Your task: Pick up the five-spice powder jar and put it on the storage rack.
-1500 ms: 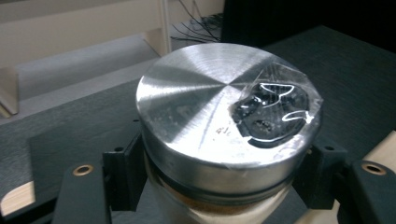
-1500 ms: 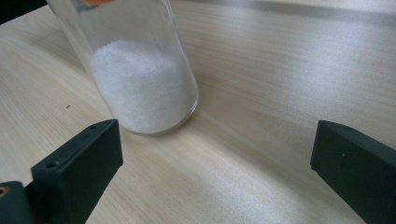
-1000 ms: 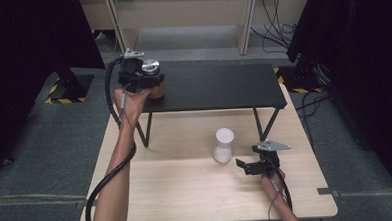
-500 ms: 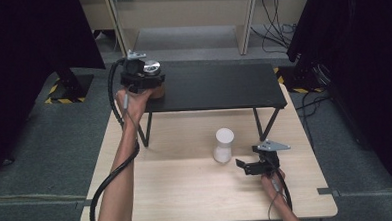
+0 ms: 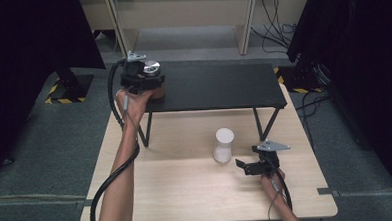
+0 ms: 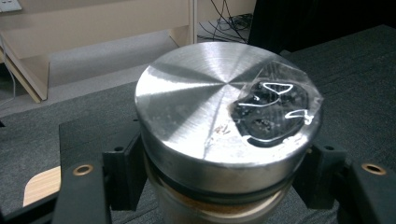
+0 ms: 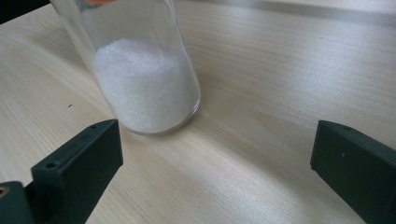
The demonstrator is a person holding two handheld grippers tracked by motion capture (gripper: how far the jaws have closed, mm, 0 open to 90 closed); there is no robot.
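Jar (image 6: pixel 224 140) base cut off by frame edge, glass container (image 7: pixel 140 70) top cropped — contents' identity unclear

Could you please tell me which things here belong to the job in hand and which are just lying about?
In the job:
- round jar with brushed silver metal lid, clamped by left gripper
- clear glass jar of white powder, ahead of open right gripper

Lying about:
- low black shelf
- light wooden table
- wall cables
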